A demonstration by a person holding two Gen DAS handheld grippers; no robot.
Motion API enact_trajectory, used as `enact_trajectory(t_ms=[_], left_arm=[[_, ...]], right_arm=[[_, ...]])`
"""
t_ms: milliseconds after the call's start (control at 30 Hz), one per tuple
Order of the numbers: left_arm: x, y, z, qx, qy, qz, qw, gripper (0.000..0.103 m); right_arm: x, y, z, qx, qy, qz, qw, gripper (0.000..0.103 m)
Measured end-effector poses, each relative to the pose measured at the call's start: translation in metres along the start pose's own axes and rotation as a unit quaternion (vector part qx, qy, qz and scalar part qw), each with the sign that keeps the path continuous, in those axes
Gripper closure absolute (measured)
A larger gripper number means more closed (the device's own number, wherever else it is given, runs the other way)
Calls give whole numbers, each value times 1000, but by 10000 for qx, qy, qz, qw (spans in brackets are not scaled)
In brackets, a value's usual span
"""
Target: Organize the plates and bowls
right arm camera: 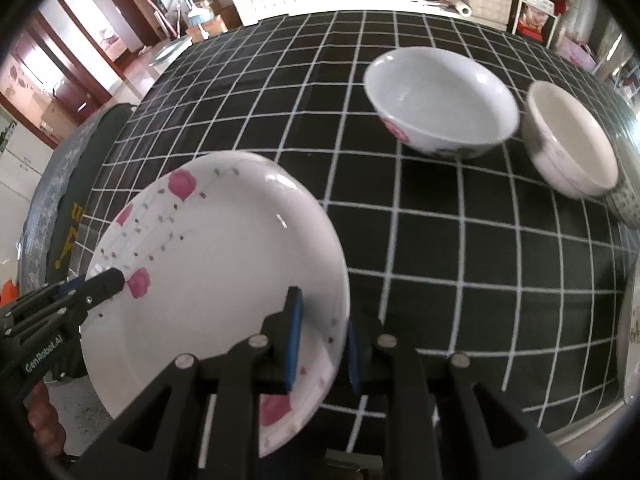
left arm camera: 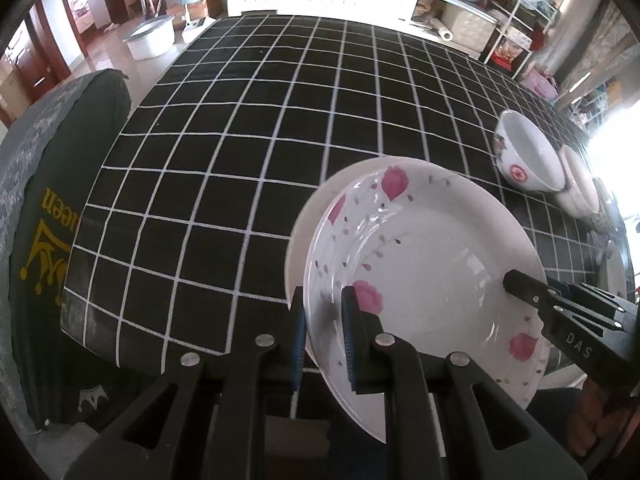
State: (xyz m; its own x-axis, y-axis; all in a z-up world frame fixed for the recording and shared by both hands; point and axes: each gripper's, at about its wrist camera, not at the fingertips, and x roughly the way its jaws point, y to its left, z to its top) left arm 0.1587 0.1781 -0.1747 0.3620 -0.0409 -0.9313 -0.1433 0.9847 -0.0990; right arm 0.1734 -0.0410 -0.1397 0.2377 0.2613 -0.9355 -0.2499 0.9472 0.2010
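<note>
A white plate with pink flowers is held tilted over the near edge of the black checked table. My left gripper is shut on its left rim. My right gripper is shut on its right rim. A second white plate shows just behind it in the left wrist view. A white bowl with red marks and a plain white bowl stand upright on the table to the right; both also show in the left wrist view.
A dark chair back with gold print stands left of the table. Another dish edge lies at the far right. A white tub sits on the floor beyond the table.
</note>
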Motion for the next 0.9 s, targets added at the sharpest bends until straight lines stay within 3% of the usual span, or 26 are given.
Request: enact_trajectory(t_ms=[233,400,533,767,900], left_arm=[[12,9,9,78,-111,81,9999,89],[23,13,9,66,43,5,10000,88],[19,15,9,133,12,54,9999,89],[-12,7,6,117,-115,125,9998,89],[-46,-27,0,486,-350,-75,9982,89]], right_arm=[[15,10,4,43,54,-27,10000,79],[16,19,2,-68,-114,-340,9993,79],[14,15,-3,221,-210,-233,9993,79],[-21,-2,-20,785,-576,-164,9951,79],[-52,-21,-34,1163,-835,-183,9895,79]])
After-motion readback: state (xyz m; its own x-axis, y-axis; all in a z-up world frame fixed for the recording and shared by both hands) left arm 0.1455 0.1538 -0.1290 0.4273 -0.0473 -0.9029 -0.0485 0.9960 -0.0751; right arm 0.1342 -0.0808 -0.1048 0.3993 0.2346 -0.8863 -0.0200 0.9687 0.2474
